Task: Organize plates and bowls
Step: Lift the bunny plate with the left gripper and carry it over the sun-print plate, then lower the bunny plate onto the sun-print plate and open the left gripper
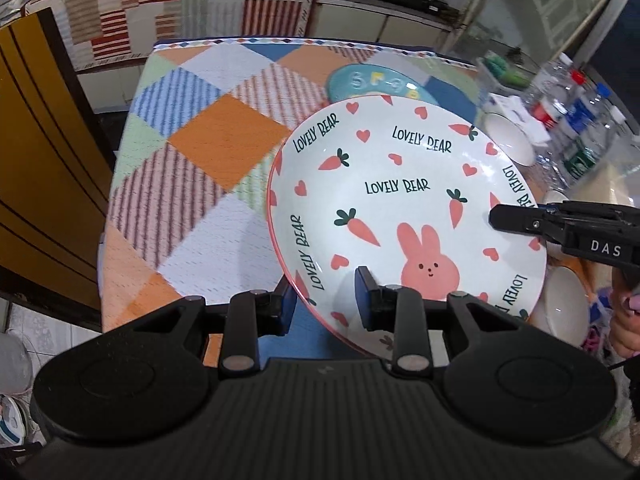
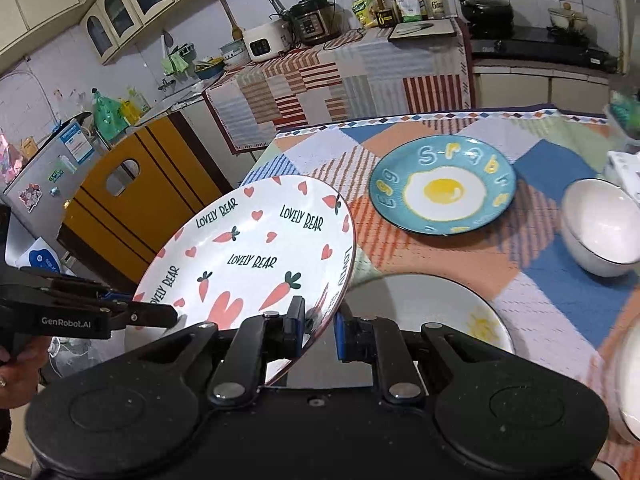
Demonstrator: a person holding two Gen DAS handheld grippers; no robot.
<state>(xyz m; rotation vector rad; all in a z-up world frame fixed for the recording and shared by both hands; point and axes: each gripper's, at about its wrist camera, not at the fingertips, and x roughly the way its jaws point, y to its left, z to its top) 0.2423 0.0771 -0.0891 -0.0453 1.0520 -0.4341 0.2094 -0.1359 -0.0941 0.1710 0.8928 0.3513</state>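
Note:
A white "Lovely Bear" plate (image 1: 404, 216) with a pink rabbit and carrots hangs tilted above the table, held at two rims. My left gripper (image 1: 326, 306) is shut on its near edge. My right gripper (image 2: 320, 330) is shut on the plate's (image 2: 256, 256) opposite edge; it shows in the left wrist view (image 1: 500, 218) at the plate's right rim. A blue egg plate (image 2: 442, 188) lies on the table beyond. A grey plate with a yellow mark (image 2: 432, 312) lies under my right gripper. A white bowl (image 2: 600, 226) stands to the right.
The table has a checked cloth (image 1: 208, 148). Plastic bottles (image 1: 580, 120) and more white bowls (image 1: 508, 136) crowd its right side. A yellow-brown chair (image 2: 136, 196) stands at the table's left. A kitchen counter with appliances (image 2: 304, 24) runs behind.

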